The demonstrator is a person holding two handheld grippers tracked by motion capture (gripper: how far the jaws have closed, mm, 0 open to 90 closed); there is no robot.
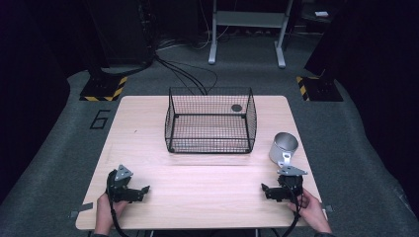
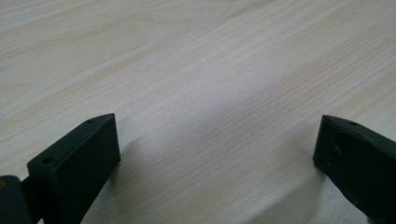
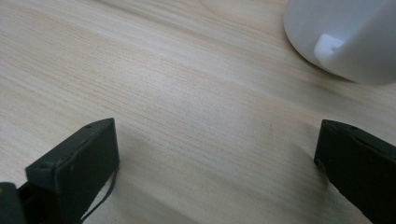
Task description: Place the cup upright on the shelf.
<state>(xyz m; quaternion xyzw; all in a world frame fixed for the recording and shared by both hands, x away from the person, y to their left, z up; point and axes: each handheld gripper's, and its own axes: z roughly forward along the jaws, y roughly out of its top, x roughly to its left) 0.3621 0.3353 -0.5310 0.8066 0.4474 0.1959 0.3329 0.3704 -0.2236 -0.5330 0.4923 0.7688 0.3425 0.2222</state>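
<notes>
**Two grippers parked at the desk's near edge, cup and basket ahead**

Hands and grippers, near edge: the left gripper (image 1: 129,188) and the right gripper (image 1: 279,189) are rested low on the desk (image 1: 197,192), well apart, each held from behind by a hand. Fingers (image 2: 79,163) of the left are spread wide over bare wood, nothing between them. Fingers (image 3: 77,161) of the right are likewise apart and empty. Such a placing is judged a ready stance, with both tools aimed forward.

Cup (image 1: 283,147): metal, with a handle, lying tilted on the desk near the right edge, just beyond the right gripper; its pale wall is seen close ahead in the right gripper view (image 3: 345,37). It is judged the thing next to be taken, by the right side.

Basket (image 1: 211,144): black wire, open-topped, set mid-desk, apart from the cup. A small dark round item (image 1: 236,107) is seen at its far right; whether inside or behind cannot be told.
</notes>
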